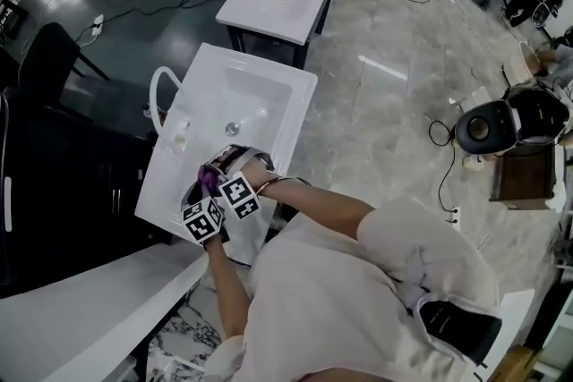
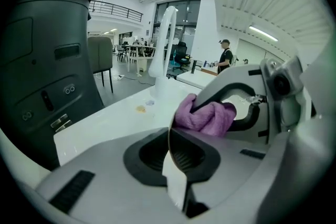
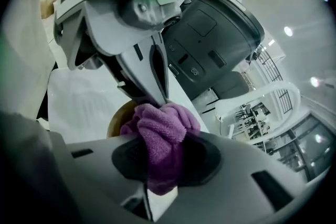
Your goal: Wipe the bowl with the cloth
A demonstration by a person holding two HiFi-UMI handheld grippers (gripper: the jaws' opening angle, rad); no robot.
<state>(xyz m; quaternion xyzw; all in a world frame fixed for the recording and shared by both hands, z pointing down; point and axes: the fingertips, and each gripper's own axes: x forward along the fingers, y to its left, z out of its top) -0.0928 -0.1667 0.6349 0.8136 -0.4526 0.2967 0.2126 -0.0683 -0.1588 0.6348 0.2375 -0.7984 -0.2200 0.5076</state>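
Over white sink (image 1: pixel 261 103), R gripper (image 3: pixel 157 165) jaws clenched on purple cloth (image 3: pixel 160 128); L gripper (image 2: pixel 170 152) jaws nearly closed, pinching bowl (image 3: pixel 116 117) rim.

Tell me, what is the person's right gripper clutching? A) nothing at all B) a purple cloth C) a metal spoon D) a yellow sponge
B: the right gripper view shows the right gripper shut on a bunched purple cloth, which fills the gap between its two pads.
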